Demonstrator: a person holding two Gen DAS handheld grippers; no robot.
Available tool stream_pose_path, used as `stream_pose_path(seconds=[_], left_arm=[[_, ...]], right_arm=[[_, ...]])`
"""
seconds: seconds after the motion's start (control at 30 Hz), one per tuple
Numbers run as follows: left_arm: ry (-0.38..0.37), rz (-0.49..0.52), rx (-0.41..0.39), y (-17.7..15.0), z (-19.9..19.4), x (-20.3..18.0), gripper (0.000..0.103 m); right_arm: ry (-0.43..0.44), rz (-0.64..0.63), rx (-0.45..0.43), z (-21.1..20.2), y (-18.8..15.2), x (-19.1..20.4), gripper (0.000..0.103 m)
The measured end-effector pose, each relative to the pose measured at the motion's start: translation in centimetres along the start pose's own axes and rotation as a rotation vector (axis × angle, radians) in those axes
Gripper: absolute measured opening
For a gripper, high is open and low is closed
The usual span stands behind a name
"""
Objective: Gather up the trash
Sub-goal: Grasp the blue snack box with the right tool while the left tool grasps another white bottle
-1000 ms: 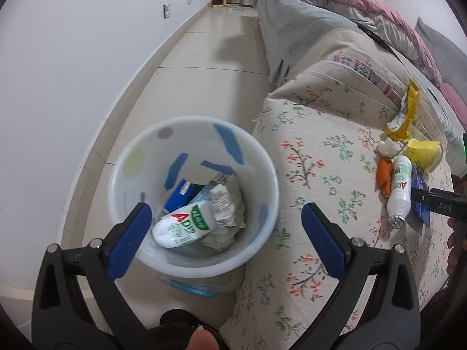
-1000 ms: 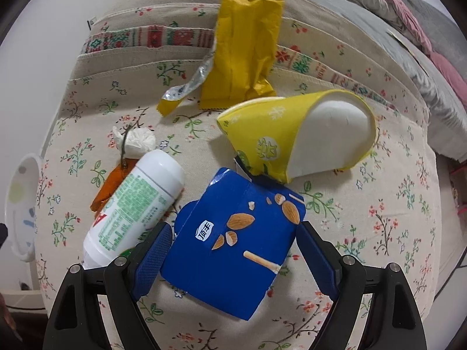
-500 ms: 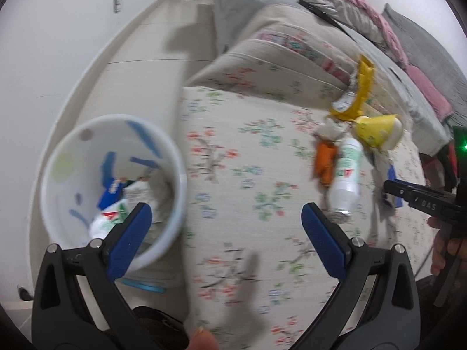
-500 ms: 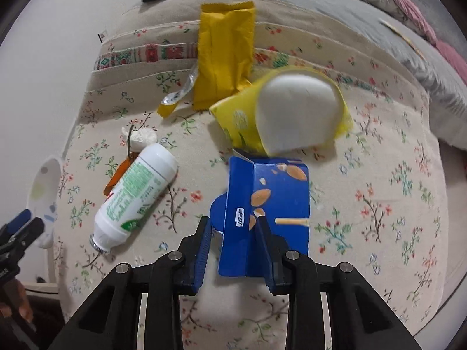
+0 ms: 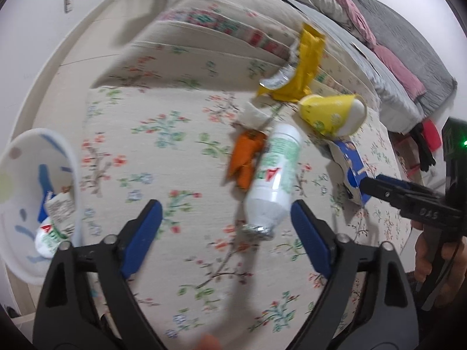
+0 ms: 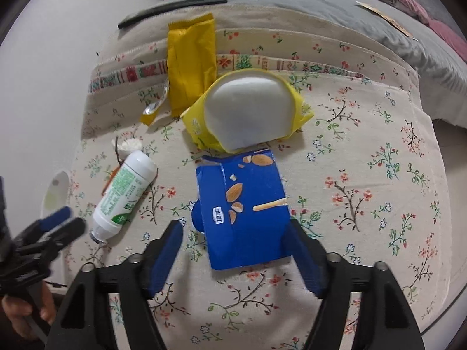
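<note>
Trash lies on a floral cushion (image 5: 163, 157). A white bottle (image 5: 274, 178) with green print lies just ahead of my open left gripper (image 5: 224, 233), its foil end between the fingertips' line. An orange wrapper (image 5: 245, 157) and a white tissue (image 5: 254, 113) lie beside it. My right gripper (image 6: 235, 250) is open, its jaws either side of a blue snack box (image 6: 245, 207), which also shows in the left wrist view (image 5: 348, 166). A yellow paper cup (image 6: 248, 113) and a yellow packet (image 6: 191, 61) lie beyond. The white bin (image 5: 35, 192) holds earlier trash.
The bin stands on the floor to the left of the cushion's edge. A grey blanket (image 6: 321, 8) and pink bedding (image 5: 388, 55) lie behind the trash. A white wall (image 5: 35, 29) runs along the far left.
My left gripper has swung right from the bin to the white bottle. My right gripper, shut on the blue box half a second ago, now stands open around it.
</note>
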State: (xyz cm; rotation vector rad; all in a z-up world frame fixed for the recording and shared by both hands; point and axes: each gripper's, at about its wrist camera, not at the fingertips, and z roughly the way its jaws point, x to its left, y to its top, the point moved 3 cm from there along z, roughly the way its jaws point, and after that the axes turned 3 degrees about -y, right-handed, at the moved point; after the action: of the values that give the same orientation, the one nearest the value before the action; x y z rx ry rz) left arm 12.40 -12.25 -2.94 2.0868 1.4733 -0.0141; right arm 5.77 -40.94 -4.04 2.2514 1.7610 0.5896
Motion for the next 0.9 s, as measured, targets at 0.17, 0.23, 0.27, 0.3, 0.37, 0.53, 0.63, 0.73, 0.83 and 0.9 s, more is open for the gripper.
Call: stream_pose_path(seconds=[0.17,0.23,0.27,0.3,0.37,0.53,0.63,0.73,0.83,0.9], left_arm=[[-0.037,0.028,0.026,0.1,1.4,-1.2,0.074],[-0.040,0.035,0.031,0.3,1.9,-1.4,0.071],[-0.043,0.036,0.035,0.3,2.2,-1.5,0.067],[-0.046,0.036,0.039,0.3,2.3,-1.5,0.064],[-0.044,0.042,0.031,0.5,2.6,-1.6,0.062],[-0.045,0.066,0.028,0.5,2.8,-2.1,0.049],[-0.032,0.089,0.021,0.3,2.7,-2.5,0.045],[-0.025,0.106,0.011,0.3,2.4,-2.8,0.043],[-0.029,0.114,0.004,0.2,1.9,-3.1,0.042],[-0.034,0.115,-0.003,0.2,1.4,-3.2,0.041]], right_arm=[[0.001,-0.015,-0.001,-0.4,0.4,-0.5,0.081],[0.004,-0.019,0.015,0.3,0.4,-0.6,0.081],[0.007,-0.025,0.027,0.6,0.3,-0.8,0.081],[0.006,-0.029,0.038,1.2,0.5,-0.6,0.081],[0.000,-0.035,0.050,1.7,0.4,0.7,0.081],[-0.016,-0.057,0.069,2.9,0.3,0.2,0.081],[-0.018,-0.058,0.064,2.9,0.3,0.1,0.076],[-0.005,-0.047,0.058,2.7,0.5,0.3,0.070],[-0.001,-0.043,0.044,1.8,0.5,0.3,0.062],[0.003,-0.040,0.038,1.3,0.6,0.5,0.061]])
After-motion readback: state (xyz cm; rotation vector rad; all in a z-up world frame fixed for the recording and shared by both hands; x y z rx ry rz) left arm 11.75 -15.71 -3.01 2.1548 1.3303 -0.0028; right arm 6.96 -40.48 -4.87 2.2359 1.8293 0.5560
